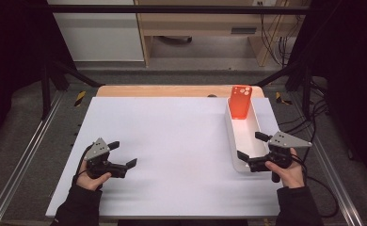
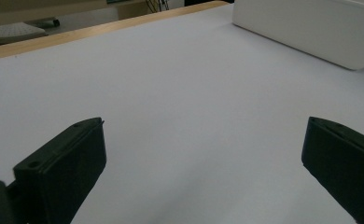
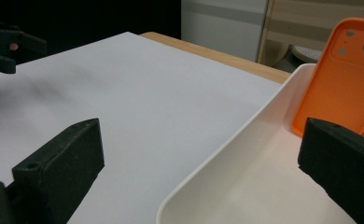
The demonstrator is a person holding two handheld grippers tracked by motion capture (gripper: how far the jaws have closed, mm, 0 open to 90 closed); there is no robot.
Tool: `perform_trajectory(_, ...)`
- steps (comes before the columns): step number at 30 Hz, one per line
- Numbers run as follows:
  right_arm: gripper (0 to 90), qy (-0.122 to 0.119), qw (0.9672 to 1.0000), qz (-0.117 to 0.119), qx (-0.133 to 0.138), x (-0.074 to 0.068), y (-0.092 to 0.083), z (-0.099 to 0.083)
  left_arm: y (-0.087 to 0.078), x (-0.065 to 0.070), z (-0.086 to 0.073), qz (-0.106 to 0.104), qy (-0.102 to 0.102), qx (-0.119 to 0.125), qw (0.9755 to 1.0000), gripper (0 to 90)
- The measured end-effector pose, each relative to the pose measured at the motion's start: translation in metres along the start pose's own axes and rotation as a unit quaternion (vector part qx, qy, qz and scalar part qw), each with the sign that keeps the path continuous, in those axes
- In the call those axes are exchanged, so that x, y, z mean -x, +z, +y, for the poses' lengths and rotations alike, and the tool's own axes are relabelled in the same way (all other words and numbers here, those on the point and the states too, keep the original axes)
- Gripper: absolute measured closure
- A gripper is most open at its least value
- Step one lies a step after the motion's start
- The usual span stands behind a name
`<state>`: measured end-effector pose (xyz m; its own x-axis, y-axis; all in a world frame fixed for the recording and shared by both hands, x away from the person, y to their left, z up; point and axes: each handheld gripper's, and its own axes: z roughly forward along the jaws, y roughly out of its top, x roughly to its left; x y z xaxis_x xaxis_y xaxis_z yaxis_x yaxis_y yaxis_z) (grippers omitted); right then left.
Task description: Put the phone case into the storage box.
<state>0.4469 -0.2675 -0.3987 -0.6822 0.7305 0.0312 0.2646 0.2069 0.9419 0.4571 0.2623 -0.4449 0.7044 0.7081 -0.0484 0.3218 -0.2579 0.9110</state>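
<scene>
The right gripper point(image 1: 253, 149) hangs with its jaws spread wide and nothing between them, one jaw over the near end of the white tray point(image 1: 232, 136) and the other just outside the tray's near corner, above the white sheet; in the right gripper view the tray's rim point(image 3: 227, 149) runs up between the two black jaws. Ahead of it, at the tray's far end, an orange phone case point(image 1: 240, 101) stands tilted against the end wall, its camera cut-outs uppermost; it is well apart from the jaws and nothing touches it. The left gripper point(image 1: 123, 154) is held low over the bare white sheet point(image 1: 172, 141), far across from the tray, its jaws also wide apart and empty. From the left gripper's own view the tray's outer wall point(image 2: 311, 28) lies well off ahead and to the right. Beyond the sheet a strip of wooden table edge point(image 1: 172, 91) shows.
</scene>
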Motion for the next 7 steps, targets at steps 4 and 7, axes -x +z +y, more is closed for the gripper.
perform_trajectory(4,0.5,0.001,1.0,-0.005,0.002,0.001,-0.0006,-0.0026,-0.0004,0.0,0.0004,-0.001,0.0,0.002,1.0,0.0)
perform_trajectory(7,0.5,0.0,1.0,-0.004,0.007,0.0006,-0.0019,-0.003,-0.0005,-0.0003,0.0005,-0.001,0.001,0.001,1.0,0.0)
